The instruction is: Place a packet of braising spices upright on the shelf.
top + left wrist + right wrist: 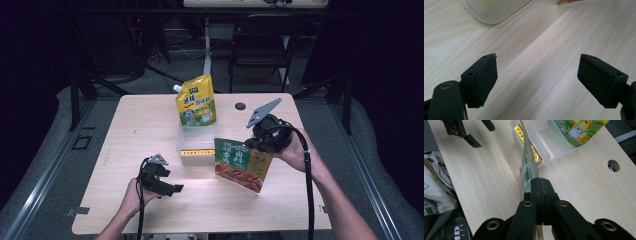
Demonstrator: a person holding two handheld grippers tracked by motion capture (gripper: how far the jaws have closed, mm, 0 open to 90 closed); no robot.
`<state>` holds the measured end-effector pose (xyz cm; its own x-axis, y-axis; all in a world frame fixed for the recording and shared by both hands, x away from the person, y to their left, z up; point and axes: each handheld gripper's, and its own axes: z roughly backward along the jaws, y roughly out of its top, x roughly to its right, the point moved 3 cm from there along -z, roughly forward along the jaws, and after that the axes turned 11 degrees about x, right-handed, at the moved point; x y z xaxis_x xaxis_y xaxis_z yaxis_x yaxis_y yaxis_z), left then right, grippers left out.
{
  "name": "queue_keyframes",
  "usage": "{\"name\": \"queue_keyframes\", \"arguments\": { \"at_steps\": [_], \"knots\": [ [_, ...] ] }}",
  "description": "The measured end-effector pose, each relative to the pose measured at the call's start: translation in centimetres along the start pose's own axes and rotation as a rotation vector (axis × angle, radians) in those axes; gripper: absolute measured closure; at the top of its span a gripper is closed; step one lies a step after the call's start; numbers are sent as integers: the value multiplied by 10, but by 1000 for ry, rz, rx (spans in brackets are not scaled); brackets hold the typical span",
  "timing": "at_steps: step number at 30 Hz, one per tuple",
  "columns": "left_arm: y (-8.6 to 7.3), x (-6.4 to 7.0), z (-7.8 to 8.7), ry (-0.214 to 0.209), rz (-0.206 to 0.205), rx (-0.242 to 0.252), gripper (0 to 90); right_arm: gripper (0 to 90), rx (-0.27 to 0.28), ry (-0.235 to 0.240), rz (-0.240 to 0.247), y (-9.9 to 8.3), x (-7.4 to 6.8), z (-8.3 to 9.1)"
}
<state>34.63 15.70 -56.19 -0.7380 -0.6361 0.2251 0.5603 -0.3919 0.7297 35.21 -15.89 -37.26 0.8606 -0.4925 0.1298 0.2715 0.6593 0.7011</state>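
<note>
My right gripper (256, 145) comes in from the right, tilted down, its jaws pinched tight on the top edge of the green packet (243, 164), which hangs upright just beside the clear tub (196, 141). My left gripper (167, 186) rests low over the bare table (135, 125), jaws wide apart and holding nothing. The packet's print is too small to read.

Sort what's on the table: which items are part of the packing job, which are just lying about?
In the job:
- green sauce pouch, clamped upright in the right hand-held gripper
- clear plastic bin, with a yellow spouted pouch standing in it and a gold-wrapped bar
- left hand-held gripper, open, jaws wide over bare wood

Lying about:
- cable hole in the table
- chair behind
</note>
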Motion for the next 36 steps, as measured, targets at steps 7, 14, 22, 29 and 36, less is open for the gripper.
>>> {"name": "queue_keyframes", "arguments": {
  "at_steps": [7, 14, 22, 29, 36],
  "knots": [
    [0, -1, 0, -1, -1, -4, 163, 900, -12, -29, 14, 4, 11, 5],
    [0, 0, 0, -5, -1, 0, 161, 900, -11, -65, 6, 13, 34, 13],
    [0, -1, 0, -5, 1, 3, 161, 900, 5, -81, 17, 27, 47, 15],
    [-1, -1, 1, -7, 4, 8, 161, 900, 17, -104, 40, 49, 60, 12],
    [-2, -3, 3, -5, 12, 10, 161, 900, 41, -103, 62, 66, 68, 8]
  ]
}}
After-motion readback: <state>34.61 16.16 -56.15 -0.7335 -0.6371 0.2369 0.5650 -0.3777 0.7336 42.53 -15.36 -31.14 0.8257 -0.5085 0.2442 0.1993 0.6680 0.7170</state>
